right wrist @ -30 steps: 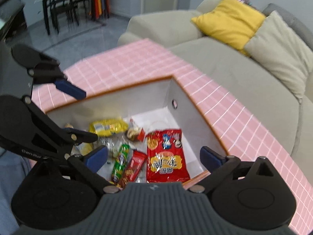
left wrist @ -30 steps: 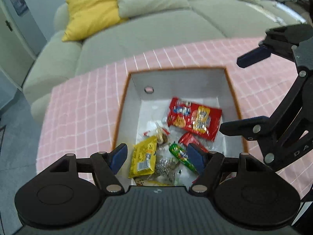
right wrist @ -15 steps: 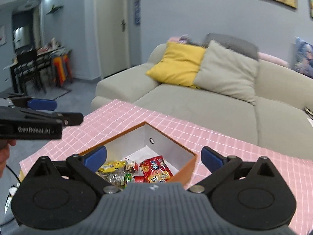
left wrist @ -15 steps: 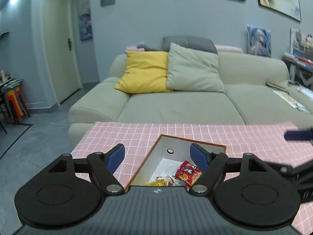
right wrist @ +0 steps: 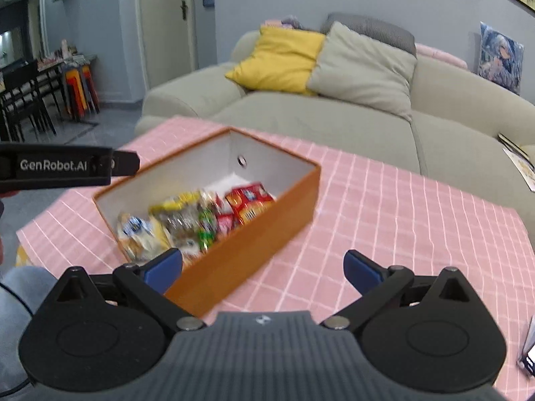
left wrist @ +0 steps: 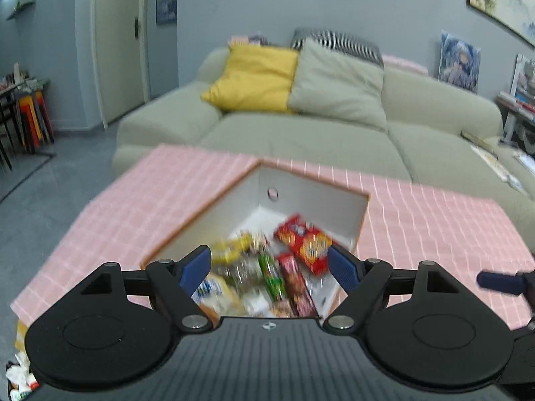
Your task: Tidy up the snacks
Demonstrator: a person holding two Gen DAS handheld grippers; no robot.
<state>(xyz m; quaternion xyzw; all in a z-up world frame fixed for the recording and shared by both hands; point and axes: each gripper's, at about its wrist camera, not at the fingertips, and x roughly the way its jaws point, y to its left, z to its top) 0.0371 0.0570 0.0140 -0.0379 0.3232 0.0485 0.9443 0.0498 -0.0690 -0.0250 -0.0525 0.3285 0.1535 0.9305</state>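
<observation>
Now both my left hand-held gripper (left wrist: 269,267) and right hand-held gripper (right wrist: 262,267) are open and empty; I should lower slowly into the box (right wrist: 254,250), choosing one snack packet (right wrist: 249,202).

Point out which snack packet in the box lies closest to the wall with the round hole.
The red biscuit packet: it lies at the hole end of the orange box, beyond the yellow packet and green packet.

light: dim, ceiling lamp upper left; blur: motion smear on snacks (left wrist: 267,267); edges: fisheye bending
</observation>
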